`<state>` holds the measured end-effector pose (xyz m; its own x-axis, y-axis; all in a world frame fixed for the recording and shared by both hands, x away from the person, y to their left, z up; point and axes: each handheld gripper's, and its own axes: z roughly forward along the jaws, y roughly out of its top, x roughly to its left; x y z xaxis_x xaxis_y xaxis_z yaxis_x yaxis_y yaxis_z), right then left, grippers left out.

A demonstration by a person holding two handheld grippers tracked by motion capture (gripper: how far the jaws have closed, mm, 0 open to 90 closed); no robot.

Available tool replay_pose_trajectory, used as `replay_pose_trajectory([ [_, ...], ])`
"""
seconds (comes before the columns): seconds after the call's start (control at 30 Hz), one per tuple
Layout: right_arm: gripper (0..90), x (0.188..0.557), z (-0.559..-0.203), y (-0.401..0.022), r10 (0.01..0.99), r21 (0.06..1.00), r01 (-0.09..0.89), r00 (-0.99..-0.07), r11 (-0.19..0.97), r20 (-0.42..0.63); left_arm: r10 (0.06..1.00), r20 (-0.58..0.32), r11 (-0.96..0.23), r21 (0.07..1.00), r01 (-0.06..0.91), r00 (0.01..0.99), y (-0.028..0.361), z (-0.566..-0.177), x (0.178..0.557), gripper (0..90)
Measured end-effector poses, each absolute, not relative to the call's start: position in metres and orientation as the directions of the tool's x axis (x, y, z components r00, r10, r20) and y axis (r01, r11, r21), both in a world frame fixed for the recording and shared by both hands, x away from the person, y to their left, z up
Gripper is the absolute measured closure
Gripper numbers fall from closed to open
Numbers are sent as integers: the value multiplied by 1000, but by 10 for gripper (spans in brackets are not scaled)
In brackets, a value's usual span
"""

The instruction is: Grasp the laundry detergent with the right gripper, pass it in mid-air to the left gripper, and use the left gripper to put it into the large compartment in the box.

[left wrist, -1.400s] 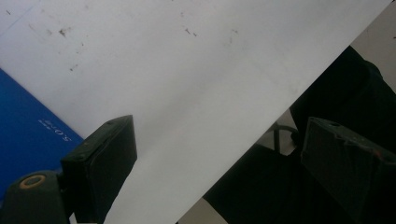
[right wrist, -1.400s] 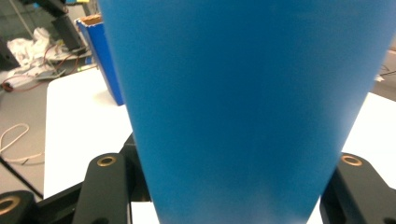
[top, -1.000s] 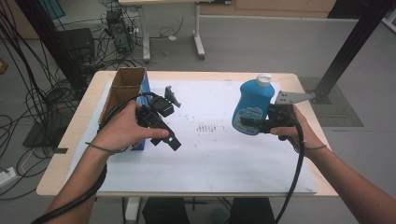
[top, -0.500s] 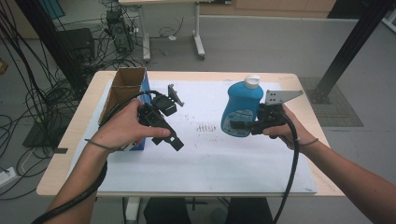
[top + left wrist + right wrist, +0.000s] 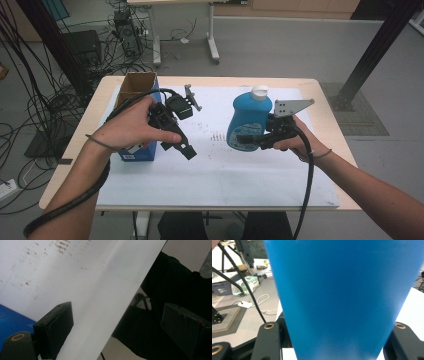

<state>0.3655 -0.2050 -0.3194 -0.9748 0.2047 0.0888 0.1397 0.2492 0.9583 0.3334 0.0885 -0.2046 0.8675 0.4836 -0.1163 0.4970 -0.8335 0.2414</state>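
Open cardboard box [image 5: 136, 84] with blue side at table's [image 5: 210, 81] left, white sheet [image 5: 220, 165] over tabletop.

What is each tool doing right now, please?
Left tool: open, holding nothing.
Right tool: closed on the blue bottle, held upright above the table.

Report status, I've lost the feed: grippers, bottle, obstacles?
Right gripper shut on blue bottle, lifted upright. Left gripper open, holding nothing. Cardboard box at left.

High view: above, facing down on table [image 5: 320, 90]. Gripper views: close, low; left shares white sheet [image 5: 82, 277].
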Motion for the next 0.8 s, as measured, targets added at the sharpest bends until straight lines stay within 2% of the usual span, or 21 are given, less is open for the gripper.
replay_pose_trajectory([
  [0.27,409,365,-320,-196,174,955,118,-982,272,71,383,-78,-895,213,391,920,85,-177,334,112],
  [0.8,409,359,-317,-180,106,955,89,-992,282,61,293,-30,-939,178,293,956,68,-146,335,111],
])
